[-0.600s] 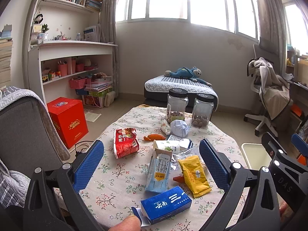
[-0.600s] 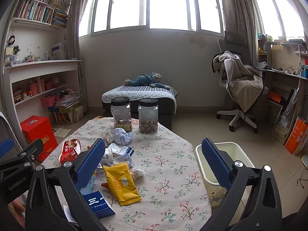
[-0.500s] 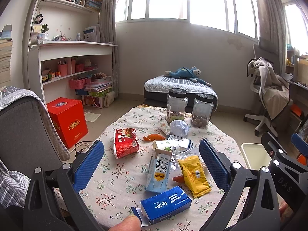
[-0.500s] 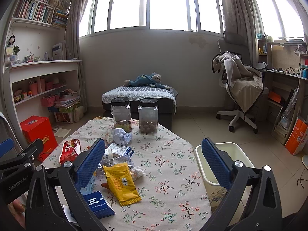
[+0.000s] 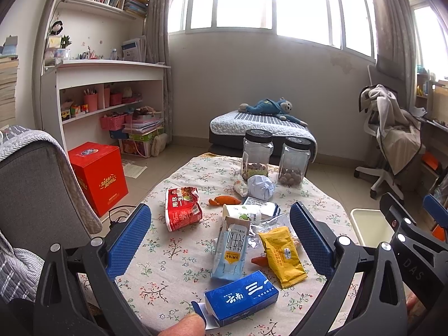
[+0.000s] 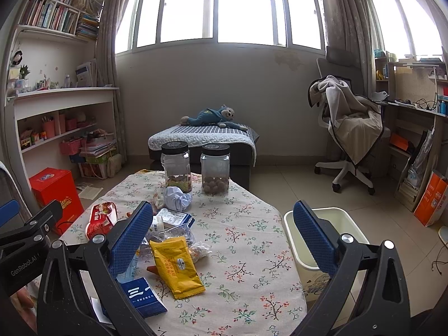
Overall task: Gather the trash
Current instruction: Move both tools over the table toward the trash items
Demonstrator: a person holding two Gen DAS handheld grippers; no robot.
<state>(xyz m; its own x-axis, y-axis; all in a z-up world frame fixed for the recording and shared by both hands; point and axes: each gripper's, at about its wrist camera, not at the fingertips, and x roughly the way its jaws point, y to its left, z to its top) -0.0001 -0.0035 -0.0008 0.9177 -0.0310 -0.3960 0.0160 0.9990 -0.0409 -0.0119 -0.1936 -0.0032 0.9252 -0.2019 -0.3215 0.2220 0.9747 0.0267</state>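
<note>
Trash lies scattered on the floral tablecloth (image 5: pixel 168 254): a blue box (image 5: pixel 242 298) nearest me, a pale blue milk carton (image 5: pixel 231 249), a yellow packet (image 5: pixel 281 254) (image 6: pixel 176 266), a red packet (image 5: pixel 182 208), a crumpled white paper ball (image 5: pixel 260 186) and a small white cup (image 5: pixel 243 212). My left gripper (image 5: pixel 219 240) hovers open above the near end of the pile, nothing between its blue pads. My right gripper (image 6: pixel 222 240) is open too, above the table's right half, empty. A cream waste bin (image 6: pixel 344 218) stands on the floor right of the table.
Two clear jars with black lids (image 5: pixel 257 155) (image 5: pixel 296 161) stand at the table's far end. A grey chair back (image 5: pixel 30 193) is at my left, a red box (image 5: pixel 96 175) on the floor beyond it. An office chair draped with cloth (image 6: pixel 352 137) stands at the right.
</note>
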